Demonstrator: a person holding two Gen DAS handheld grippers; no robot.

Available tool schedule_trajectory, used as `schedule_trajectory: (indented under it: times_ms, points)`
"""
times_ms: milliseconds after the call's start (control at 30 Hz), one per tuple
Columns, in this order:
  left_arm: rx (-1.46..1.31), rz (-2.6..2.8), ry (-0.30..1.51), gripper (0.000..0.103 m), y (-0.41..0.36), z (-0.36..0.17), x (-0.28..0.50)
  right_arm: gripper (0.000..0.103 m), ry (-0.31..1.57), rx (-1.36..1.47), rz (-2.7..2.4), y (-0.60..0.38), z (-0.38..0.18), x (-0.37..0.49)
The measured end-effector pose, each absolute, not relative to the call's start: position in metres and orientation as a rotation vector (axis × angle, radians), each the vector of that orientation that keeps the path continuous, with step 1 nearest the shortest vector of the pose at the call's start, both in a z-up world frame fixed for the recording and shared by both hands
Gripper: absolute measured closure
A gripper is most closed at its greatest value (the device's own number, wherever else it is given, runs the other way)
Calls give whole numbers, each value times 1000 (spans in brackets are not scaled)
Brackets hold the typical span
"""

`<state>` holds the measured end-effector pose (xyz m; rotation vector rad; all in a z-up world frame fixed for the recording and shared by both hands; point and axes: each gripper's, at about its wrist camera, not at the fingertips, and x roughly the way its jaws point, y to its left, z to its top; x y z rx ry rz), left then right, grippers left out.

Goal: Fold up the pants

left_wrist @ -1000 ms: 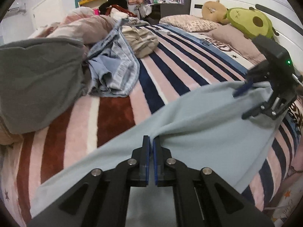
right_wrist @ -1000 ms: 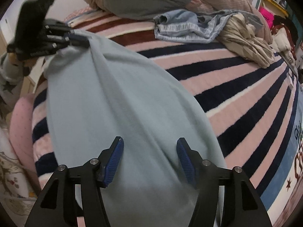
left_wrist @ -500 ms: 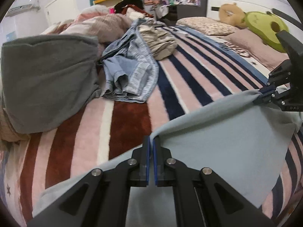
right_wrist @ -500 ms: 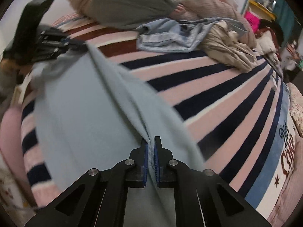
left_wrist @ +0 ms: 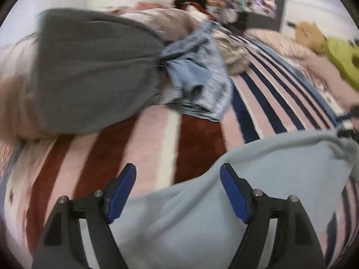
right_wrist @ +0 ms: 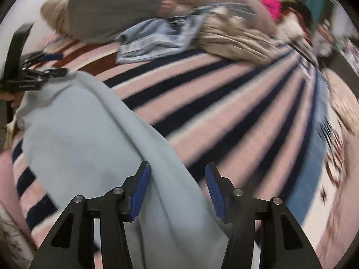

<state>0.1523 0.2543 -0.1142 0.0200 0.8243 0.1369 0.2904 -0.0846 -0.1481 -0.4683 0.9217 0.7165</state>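
1. Bedroom, heavy motion blur in both views. Striped blanket [left_wrist: 264,103] covers the bed; a grey pillow [left_wrist: 94,78], crumpled jeans [left_wrist: 197,83] and a beige garment [right_wrist: 235,38] are piled at the far side, plush toys [left_wrist: 336,53] by the headboard.
2. Pants [left_wrist: 258,179] are light blue and lie on the blanket at the near edge, in a broad slab with one long raised ridge running along the far side in the right view.
3. Progress, my read: one lengthwise fold looks laid down, since the cloth shows as a single wide panel with a doubled edge. Not confirmed; the blur hides the layers. Crosswise folds are still to do, and the shape is long, not compact.
4. Left tool [left_wrist: 178,192]: jaws wide, nothing between them. Pants edge passes under the right finger; the left finger is over bare blanket. No contact that I can confirm.
5. Right tool [right_wrist: 177,192]: jaws wide, not gripping. Pants ridge runs up between the fingers, close beside the left pad [right_wrist: 140,192]; cloth fills the frame below it.
6. Left tool also shows in the right view [right_wrist: 51,66], at the far end of the pants, just off the corner, jaws apart.
7. Both tools sit at opposite ends of the pants, neither holding cloth.
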Motion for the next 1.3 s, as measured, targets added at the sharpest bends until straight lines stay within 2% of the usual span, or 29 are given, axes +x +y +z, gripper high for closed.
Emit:
schedule_trajectory:
  times_ms: [67,133,167,367,467,567,600,633,667,700,733,933,1000,1033,1167,1233,1300]
  points:
    - [-18,194,814,28,269,-106,127,55,929,-461,666,-114,-141,283]
    - [-61,261,814,24,283,-103,97,44,941,-475,613,-144,-140,274]
    - [-82,289,815,23,287,-103,85,42,952,-476,598,-156,-140,270]
    - [-333,382,847,22,316,-127,5,42,1014,-544,529,-198,-167,249]
    - [-429,382,861,22,317,-138,-15,42,966,-599,476,-197,-176,253]
    - [-466,384,876,22,310,-141,-23,40,968,-528,490,-203,-178,269]
    - [-472,389,877,22,309,-142,-24,44,991,-504,512,-205,-181,274]
    - [-496,393,883,22,308,-143,-27,60,1026,-492,541,-206,-186,278]
    - [-513,395,884,22,308,-144,-30,72,1040,-485,564,-206,-190,281]
    - [-529,400,879,22,308,-144,-31,84,1047,-463,590,-206,-191,283]
    - [-544,401,873,22,308,-144,-34,91,1036,-456,579,-206,-188,284]
    - [-628,414,875,21,308,-146,-42,93,913,-457,486,-199,-160,290]
    - [-658,402,877,21,308,-149,-48,92,931,-516,456,-188,-171,293]
    - [-685,387,868,19,309,-150,-52,85,951,-524,442,-186,-178,296]
    - [-808,339,787,19,328,-164,-48,70,956,-462,421,-187,-185,297]
    - [-849,321,746,19,337,-170,-40,56,955,-408,425,-192,-181,293]
    - [-852,352,699,20,345,-170,-31,52,955,-378,432,-196,-175,287]
